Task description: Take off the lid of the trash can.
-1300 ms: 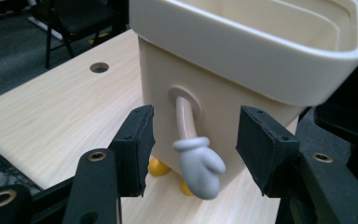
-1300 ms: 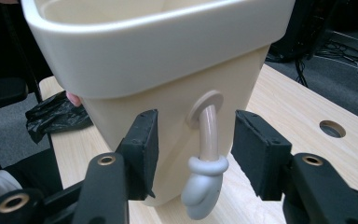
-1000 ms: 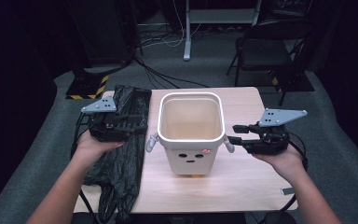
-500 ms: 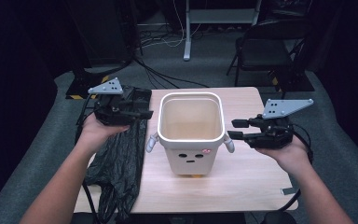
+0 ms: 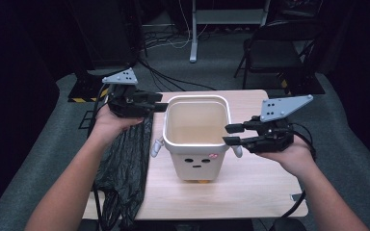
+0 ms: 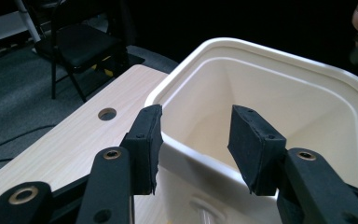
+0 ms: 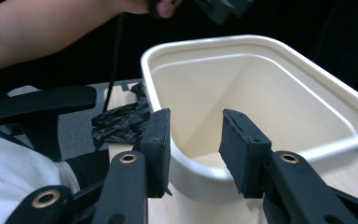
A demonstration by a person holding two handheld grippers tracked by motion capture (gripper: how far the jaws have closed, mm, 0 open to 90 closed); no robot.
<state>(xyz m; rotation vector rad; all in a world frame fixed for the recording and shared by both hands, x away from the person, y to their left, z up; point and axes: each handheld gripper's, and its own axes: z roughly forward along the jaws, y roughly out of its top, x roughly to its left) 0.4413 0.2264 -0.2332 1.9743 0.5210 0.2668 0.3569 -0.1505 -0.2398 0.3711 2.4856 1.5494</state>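
The left gripper [image 5: 161, 107] hung beside the upper left corner of the cream bin [image 5: 197, 166], its tips just off the rim. In the left gripper view its two pads [image 6: 144, 147] stood apart with the bin's rim crossing the gap between them; nothing was pinched, and the jaws had just been drawing closer. Past the pads lay bare wooden table [image 6: 70, 149] with a round cable hole [image 6: 107, 113], free ground out to the table's far edge.

The right gripper [image 5: 230, 134] floated at the bin's right side, level with the rim and just short of it. Its pads [image 7: 157, 149] likewise stood spread, the rim's near wall showing between them, not gripped; these jaws too had just been narrowing. Beyond it the black plastic bag [image 7: 121, 121] showed crumpled on the table.

The bin stood upright between the two grippers near the middle of the table [image 5: 260, 192], its painted face toward the person. The bag [image 5: 125, 168] lay stretched below the left gripper, running along the table's left edge and drooping over the near edge. To the right gripper's near side a broad strip of bare tabletop stayed free up to the right edge. Behind the table stood a folding chair [image 5: 274, 53] on the grey floor.
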